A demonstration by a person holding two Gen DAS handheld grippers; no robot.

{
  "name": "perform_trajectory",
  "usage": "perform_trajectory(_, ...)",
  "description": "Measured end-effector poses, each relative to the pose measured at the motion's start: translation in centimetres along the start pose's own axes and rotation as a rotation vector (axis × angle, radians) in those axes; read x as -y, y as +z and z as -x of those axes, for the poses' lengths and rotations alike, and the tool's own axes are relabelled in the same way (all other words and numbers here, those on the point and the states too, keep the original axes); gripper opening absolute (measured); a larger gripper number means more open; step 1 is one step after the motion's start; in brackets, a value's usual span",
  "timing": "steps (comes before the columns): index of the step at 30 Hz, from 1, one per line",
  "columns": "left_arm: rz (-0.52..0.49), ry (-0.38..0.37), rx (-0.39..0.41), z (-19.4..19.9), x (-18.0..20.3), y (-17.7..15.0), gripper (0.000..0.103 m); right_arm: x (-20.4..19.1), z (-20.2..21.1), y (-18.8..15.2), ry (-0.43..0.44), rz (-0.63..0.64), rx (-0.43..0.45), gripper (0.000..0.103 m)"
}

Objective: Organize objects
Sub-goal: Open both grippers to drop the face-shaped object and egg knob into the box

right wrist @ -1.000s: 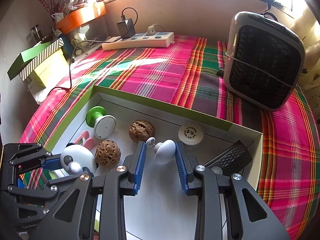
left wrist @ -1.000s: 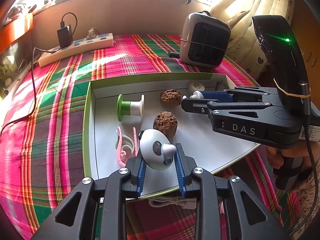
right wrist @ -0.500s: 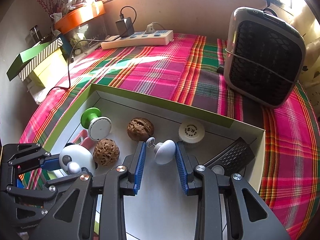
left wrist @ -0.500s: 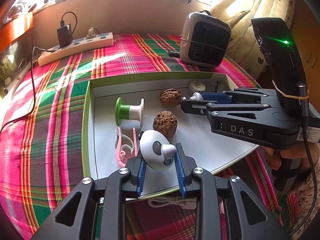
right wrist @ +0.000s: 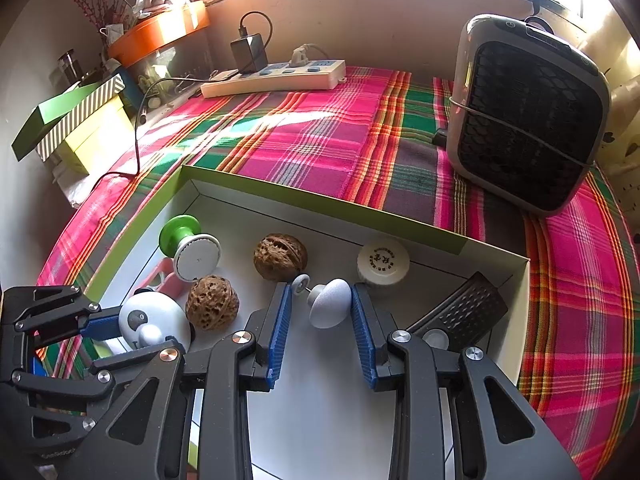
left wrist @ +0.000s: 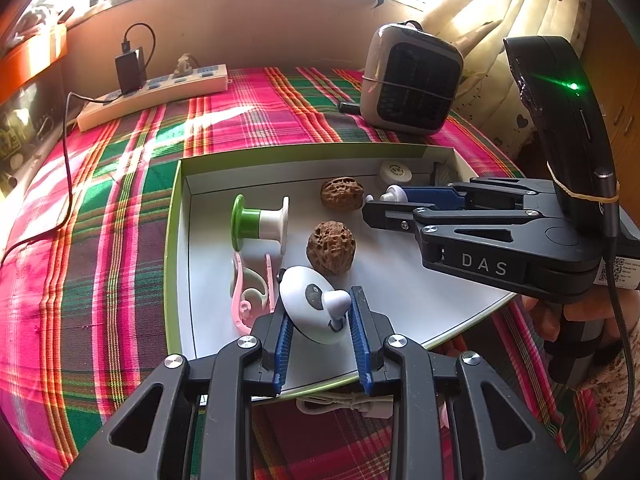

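Panda-face knob [left wrist: 314,306] sits in green-rimmed tray [left wrist: 173,216], left gripper [left wrist: 320,330] clamped on it. White knob [right wrist: 330,308] mid-tray, right gripper [right wrist: 320,326] pads pinching it. Nothing shifts since a second ago; both grips steady, lift-out likely next.

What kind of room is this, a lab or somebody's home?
Most likely a home, by a sunny window. A plaid cloth covers the table, a curtain with heart prints hangs at the right, and a power strip and small heater sit by the wall.
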State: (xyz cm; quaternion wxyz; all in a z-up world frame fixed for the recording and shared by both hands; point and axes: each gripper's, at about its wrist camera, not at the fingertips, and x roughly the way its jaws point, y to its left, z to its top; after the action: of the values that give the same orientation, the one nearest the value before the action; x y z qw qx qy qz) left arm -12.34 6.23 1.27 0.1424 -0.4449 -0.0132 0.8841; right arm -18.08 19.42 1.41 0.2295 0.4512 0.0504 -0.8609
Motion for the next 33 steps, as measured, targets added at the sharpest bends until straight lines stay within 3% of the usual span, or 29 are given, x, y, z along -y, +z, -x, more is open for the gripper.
perform_trajectory(8, -0.002, -0.001, 0.004, 0.1, 0.0, -0.1, 0.027, 0.0, 0.2, -0.2, 0.000, -0.010, 0.003, 0.043)
perform_trajectory(14, -0.020, 0.013, 0.015, 0.7, 0.3, -0.2, 0.039, 0.1, 0.6, -0.4, -0.003, -0.022, 0.011, 0.046)
perform_trajectory(33, -0.012, 0.012, 0.038, 2.4, 0.6, -0.8, 0.042, -0.7, 2.6, -1.7, -0.021, -0.039, 0.041, 0.047)
